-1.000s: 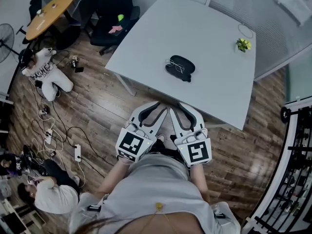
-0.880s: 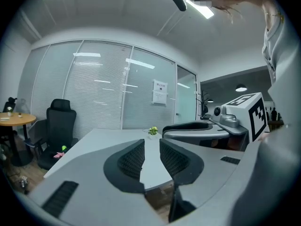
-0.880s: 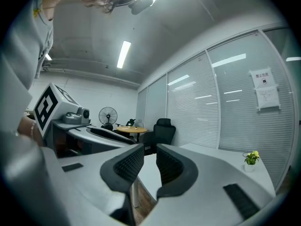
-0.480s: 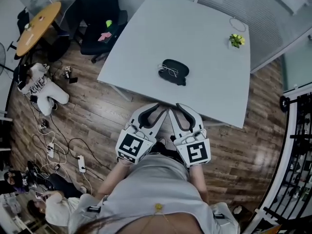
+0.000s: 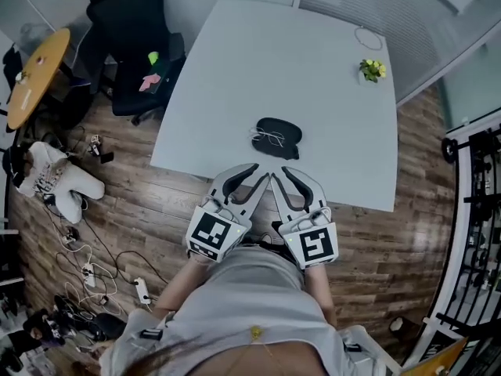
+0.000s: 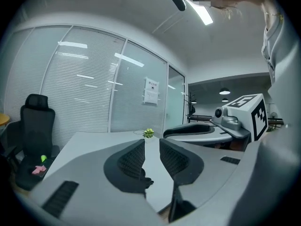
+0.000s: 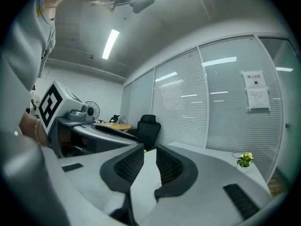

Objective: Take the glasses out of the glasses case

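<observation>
Pose: both grippers are held close in front of the person's body, side by side, pointing at the bench and only slightly downward.
Left gripper point(image 5: 254, 175): jaws a little apart, nothing between them; tips at the bench's near edge.
Right gripper point(image 5: 282, 175): jaws likewise a little apart and empty, just beside the left pair.
Cubes point(image 5: 213, 234): two, one per gripper, each with a black-and-white square marker; no letters.
Bench point(image 5: 258, 69): one, white.
Case point(image 5: 285, 131): one, black, near the near edge, just beyond the tips and clear of both.
Glasses point(image 5: 268, 138): one thin-framed pair at the case's left side, touching it; whether inside, I cannot tell.
Plant point(image 5: 371, 70): one, small, far right.
Chair point(image 5: 125, 22): one, black, far left.
Notice point(image 7: 256, 92): one sheet on the glass wall, print unreadable.
</observation>
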### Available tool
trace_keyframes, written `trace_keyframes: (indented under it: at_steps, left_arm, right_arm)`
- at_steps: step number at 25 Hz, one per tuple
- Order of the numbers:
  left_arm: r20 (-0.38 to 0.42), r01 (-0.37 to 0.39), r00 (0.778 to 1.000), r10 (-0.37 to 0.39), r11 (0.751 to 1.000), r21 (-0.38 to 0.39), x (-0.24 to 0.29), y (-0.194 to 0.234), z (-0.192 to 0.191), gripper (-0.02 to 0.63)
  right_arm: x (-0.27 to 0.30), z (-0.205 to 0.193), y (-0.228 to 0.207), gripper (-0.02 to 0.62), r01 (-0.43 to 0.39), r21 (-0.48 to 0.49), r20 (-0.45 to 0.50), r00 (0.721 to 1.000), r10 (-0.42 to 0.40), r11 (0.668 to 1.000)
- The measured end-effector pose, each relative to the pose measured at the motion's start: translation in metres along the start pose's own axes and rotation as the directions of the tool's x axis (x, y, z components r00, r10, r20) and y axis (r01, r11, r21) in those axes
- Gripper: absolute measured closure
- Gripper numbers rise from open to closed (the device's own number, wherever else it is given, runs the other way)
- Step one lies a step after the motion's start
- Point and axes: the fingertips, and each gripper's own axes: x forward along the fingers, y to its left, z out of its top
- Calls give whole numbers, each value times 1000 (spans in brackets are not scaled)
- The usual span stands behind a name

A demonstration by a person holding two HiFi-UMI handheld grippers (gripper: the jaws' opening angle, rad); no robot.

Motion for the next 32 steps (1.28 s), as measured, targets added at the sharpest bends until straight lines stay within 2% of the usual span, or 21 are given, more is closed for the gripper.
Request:
trace_keyframes:
  at_steps: [9,21,28,32]
  left_arm:
    - [-18,112,994,-112,994,20,22,55,7,491]
    - [-56,220,974,-218,975,32,22,100,-3,491]
    - [-80,227,971,-225,974,20,24,115,-9,491]
    - [-84,210,974,-208,978,10,30,120,-11,491]
  right_arm:
    - [54,-4,-13,523,97,-18,-67,993,-98,995]
    - [98,-25,-18,522,192,-103,-177,962,-208,976]
    - [110,-47,-26,523,175,-178,-287,932,-221,968]
    - [117,-57,-33,523,141,-195,-313,929,-198,971]
